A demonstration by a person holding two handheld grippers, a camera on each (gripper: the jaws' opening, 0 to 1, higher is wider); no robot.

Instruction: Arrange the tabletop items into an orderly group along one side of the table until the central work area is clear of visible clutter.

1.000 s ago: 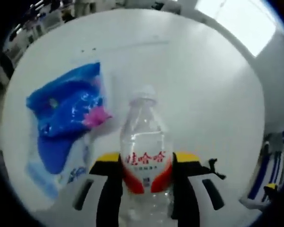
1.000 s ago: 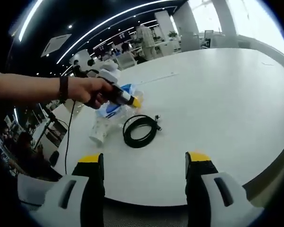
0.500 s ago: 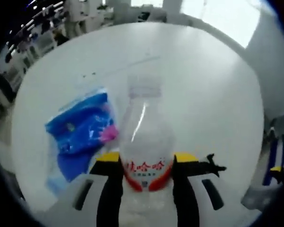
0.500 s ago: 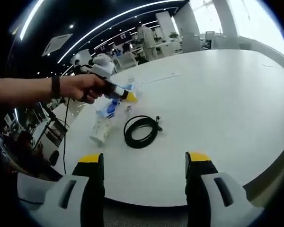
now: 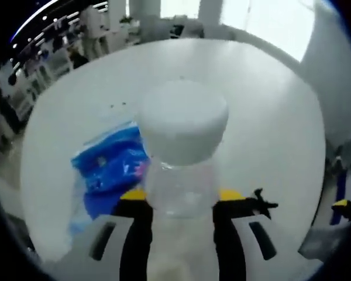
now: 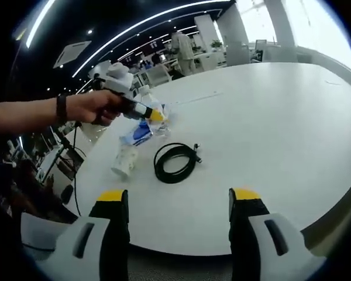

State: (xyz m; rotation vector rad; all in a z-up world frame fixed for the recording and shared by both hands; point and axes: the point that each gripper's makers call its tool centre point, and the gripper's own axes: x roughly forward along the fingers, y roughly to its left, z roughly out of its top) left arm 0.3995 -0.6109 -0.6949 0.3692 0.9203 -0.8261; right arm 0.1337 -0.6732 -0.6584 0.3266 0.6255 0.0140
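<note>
Left gripper (image 5: 181,202): jaws pinched on a clear plastic water bottle with a white screw cap (image 5: 181,175), seen in the left gripper view; cap end points at the camera, body clamped between the yellow-tipped jaws.
Left gripper, right gripper view (image 6: 155,116): held in a person's hand (image 6: 99,106), forearm reaching in from the left edge, roughly level, dark band at the wrist; bottle (image 6: 152,108) is carried raised above the table.
Right gripper (image 6: 178,202): jaws spread wide, nothing between them, poised over the near edge of the large white round table (image 6: 269,117).
Blue plastic packet (image 5: 108,170): flat on the table, left of the bottle in the left gripper view; in the right gripper view (image 6: 139,134) it is just under the left gripper.
White paper cup (image 6: 124,162): on its side, near the packet, toward the table's edge.
Black coiled cable (image 6: 175,161): flat on the table, beside the cup and packet, apart from both; connector end also seen in the left gripper view (image 5: 260,202).
Background: office desks and chairs, a standing person far back, blurred.
</note>
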